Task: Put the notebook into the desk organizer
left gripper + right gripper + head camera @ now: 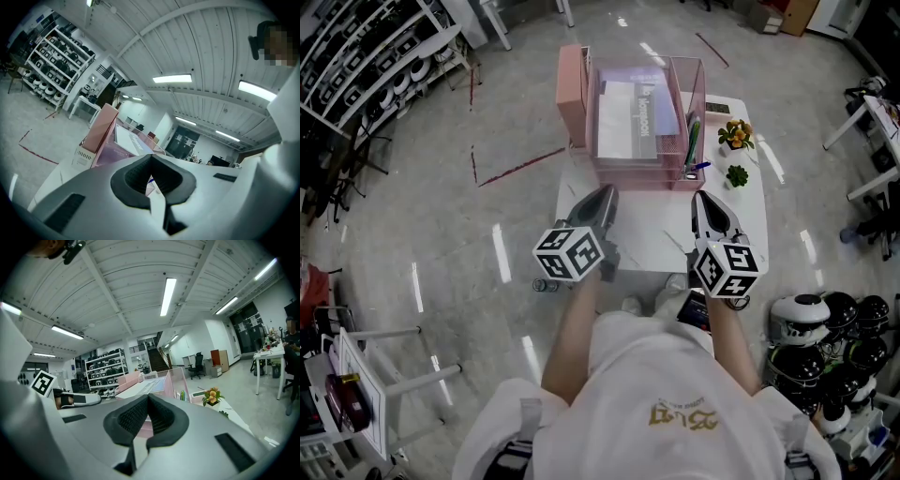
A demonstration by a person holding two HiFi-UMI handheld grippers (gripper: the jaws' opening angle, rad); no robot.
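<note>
The pale notebook (628,117) lies flat in the top tray of the pink desk organizer (573,84) at the far end of the small white table (652,230). My left gripper (607,191) hovers over the table's near left part, short of the organizer, shut and empty. My right gripper (701,198) is level with it on the right, also shut with nothing in it. In the left gripper view the jaws (150,158) meet, with the organizer (101,129) and notebook (132,140) beyond. The right gripper view shows its closed jaws (148,397) with the notebook (150,386) ahead.
Pens (692,145) stand in the organizer's right compartment. Two small potted plants (736,136) (737,175) sit at the table's right edge. Shelves of helmets (366,66) line the far left, more helmets (825,323) lie at the right, and a white stool (366,375) stands at near left.
</note>
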